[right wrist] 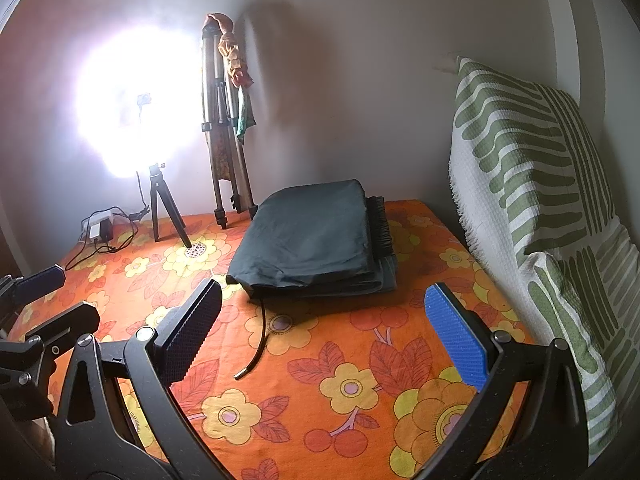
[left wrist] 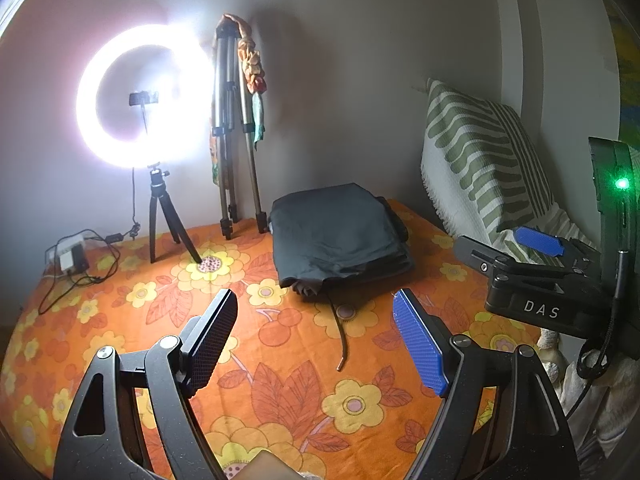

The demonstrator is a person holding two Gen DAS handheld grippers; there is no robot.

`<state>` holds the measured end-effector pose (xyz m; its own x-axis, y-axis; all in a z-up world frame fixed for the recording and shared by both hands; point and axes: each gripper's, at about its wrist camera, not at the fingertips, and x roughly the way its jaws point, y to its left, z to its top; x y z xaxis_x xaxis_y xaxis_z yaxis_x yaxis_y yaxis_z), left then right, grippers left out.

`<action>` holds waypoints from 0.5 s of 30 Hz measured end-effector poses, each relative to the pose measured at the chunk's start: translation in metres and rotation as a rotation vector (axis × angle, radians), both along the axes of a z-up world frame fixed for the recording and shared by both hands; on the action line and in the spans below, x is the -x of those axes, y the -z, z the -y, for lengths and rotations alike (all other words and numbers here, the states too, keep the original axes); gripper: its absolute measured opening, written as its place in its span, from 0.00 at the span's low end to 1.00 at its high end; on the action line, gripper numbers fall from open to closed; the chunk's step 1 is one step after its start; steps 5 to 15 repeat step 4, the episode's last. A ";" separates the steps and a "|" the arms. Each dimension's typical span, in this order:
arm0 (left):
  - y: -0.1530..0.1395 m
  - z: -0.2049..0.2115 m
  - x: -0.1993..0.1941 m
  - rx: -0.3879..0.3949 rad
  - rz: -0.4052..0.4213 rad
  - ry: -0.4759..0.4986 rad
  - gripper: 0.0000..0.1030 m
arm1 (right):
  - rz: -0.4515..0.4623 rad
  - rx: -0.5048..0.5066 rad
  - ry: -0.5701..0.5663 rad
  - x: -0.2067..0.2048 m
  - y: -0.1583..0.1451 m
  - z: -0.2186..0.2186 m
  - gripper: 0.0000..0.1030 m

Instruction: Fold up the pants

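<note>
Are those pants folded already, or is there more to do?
Looks nearly done: the dark pants lie as a neat folded stack on the flowered sheet. Nothing is in hand; the left gripper and right gripper are both open and empty. Only the drawstring trails loose.

The pants (right wrist: 308, 236) are dark, matt woven cloth, smooth with soft creases, and a thin glossy cord (right wrist: 256, 344) trails from their near edge. Under them lies a matt printed cotton-like sheet (right wrist: 360, 380) in orange with flowers. On the right, the pillow (right wrist: 532, 184) has a rough, waffle-textured weave. The far tripod (left wrist: 232, 128) has dull brushed-metal legs. Both grippers' pads look like ribbed plastic, and the arms are black, slightly shiny plastic.
</note>
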<state>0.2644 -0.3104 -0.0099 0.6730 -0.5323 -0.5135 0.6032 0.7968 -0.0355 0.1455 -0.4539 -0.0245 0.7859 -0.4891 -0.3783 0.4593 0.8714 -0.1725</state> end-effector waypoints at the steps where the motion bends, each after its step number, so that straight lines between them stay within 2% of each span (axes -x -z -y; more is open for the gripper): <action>1: -0.001 0.000 0.000 0.000 0.000 0.000 0.78 | -0.002 0.000 -0.001 0.000 0.001 -0.001 1.00; 15: -0.001 -0.001 -0.002 -0.001 -0.013 0.004 0.78 | -0.007 -0.002 -0.005 -0.002 0.003 -0.004 1.00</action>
